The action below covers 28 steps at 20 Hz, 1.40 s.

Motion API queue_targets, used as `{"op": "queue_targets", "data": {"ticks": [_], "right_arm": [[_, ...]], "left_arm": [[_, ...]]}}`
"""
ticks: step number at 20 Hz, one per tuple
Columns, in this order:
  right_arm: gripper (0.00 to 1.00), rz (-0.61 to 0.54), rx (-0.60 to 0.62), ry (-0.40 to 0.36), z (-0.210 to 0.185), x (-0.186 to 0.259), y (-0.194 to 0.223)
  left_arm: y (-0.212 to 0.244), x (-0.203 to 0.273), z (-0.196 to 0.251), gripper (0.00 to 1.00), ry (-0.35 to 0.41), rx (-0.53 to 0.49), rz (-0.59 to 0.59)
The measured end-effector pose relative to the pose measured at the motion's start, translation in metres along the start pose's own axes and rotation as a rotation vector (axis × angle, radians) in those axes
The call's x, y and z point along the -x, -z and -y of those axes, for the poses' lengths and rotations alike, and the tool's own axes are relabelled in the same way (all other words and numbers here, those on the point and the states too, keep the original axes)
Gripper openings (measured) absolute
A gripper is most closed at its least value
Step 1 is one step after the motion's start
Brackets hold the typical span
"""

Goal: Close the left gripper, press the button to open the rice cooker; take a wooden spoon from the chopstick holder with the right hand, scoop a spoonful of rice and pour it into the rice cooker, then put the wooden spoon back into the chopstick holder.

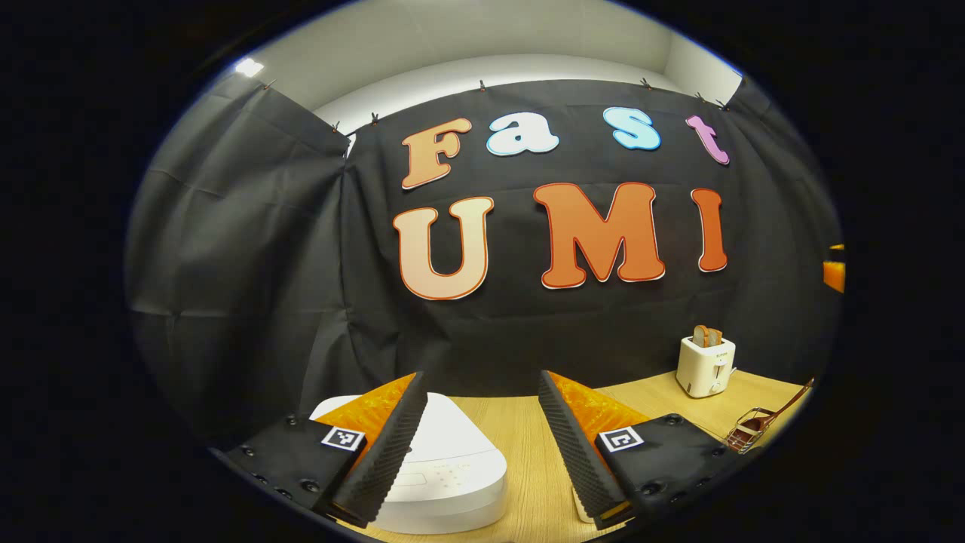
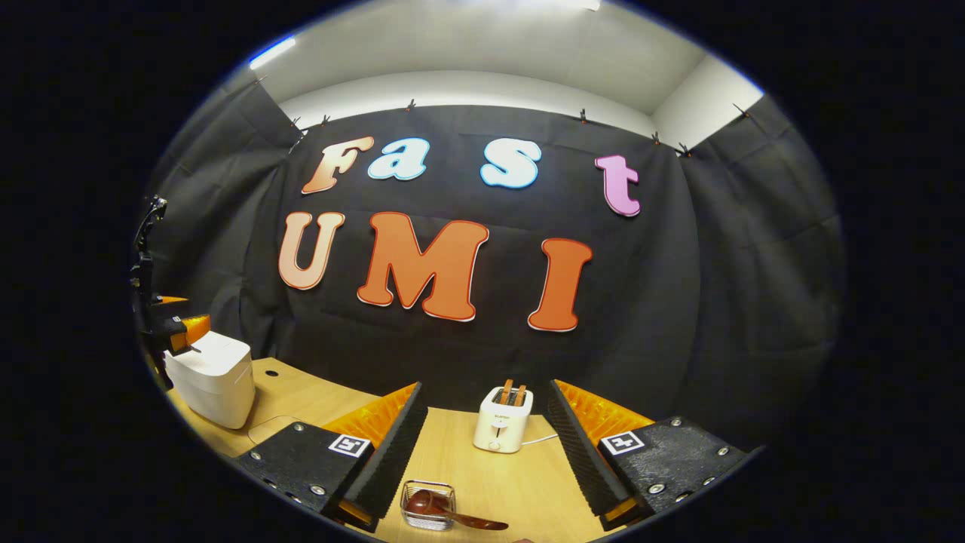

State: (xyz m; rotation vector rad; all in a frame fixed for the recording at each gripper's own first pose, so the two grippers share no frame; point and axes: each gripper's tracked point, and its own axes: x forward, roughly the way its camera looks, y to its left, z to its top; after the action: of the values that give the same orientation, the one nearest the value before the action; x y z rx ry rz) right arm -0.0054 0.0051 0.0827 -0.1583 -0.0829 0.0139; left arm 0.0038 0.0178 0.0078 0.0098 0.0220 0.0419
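Both tools open above the counter, lid of the rice cooker down.

My left tool (image 1: pixel 479 445) hangs spread wide over the white rice cooker (image 1: pixel 452 471), touching nothing. My right tool (image 2: pixel 482 452) is spread too, empty, with the wire chopstick holder (image 2: pixel 427 505) near between its fingers, the wooden spoon (image 2: pixel 452 513) lying in it, handle out right. A toaster (image 2: pixel 501 420) stands farther back on the counter (image 2: pixel 520 483).

Bright overhead light, sharp focus, fisheye-bent edges.
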Motion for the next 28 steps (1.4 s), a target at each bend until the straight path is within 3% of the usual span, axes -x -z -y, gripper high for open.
{"op": "queue_targets", "data": {"ticks": [5, 11, 13, 17, 18, 20, 28], "right_arm": [[0.95, 0.037, 0.029, -0.033, -0.015, 0.002, -0.009], [0.96, 0.007, 0.029, -0.037, -0.017, -0.005, 0.014], [0.97, -0.015, 0.024, -0.042, -0.018, -0.006, 0.024], [0.96, -0.039, 0.019, -0.037, -0.014, -0.008, 0.035], [0.96, -0.045, 0.017, -0.038, -0.014, -0.009, 0.038], [0.96, -0.056, 0.018, -0.042, -0.013, -0.009, 0.043], [0.97, -0.108, 0.018, -0.022, 0.002, -0.011, 0.065]], "left_arm": [[-0.005, -0.001, -0.007, 0.98, -0.010, 0.014, -0.007], [-0.005, -0.003, -0.031, 0.97, -0.053, 0.007, -0.016], [-0.006, -0.007, -0.039, 0.89, -0.069, 0.016, -0.029], [0.000, -0.020, -0.053, 0.05, -0.091, 0.006, -0.096], [-0.001, -0.020, -0.059, 0.09, -0.105, 0.006, -0.117], [0.002, -0.027, -0.066, 0.04, -0.118, 0.032, -0.164], [0.084, -0.040, -0.095, 0.04, -0.145, 0.134, -0.520]]}}
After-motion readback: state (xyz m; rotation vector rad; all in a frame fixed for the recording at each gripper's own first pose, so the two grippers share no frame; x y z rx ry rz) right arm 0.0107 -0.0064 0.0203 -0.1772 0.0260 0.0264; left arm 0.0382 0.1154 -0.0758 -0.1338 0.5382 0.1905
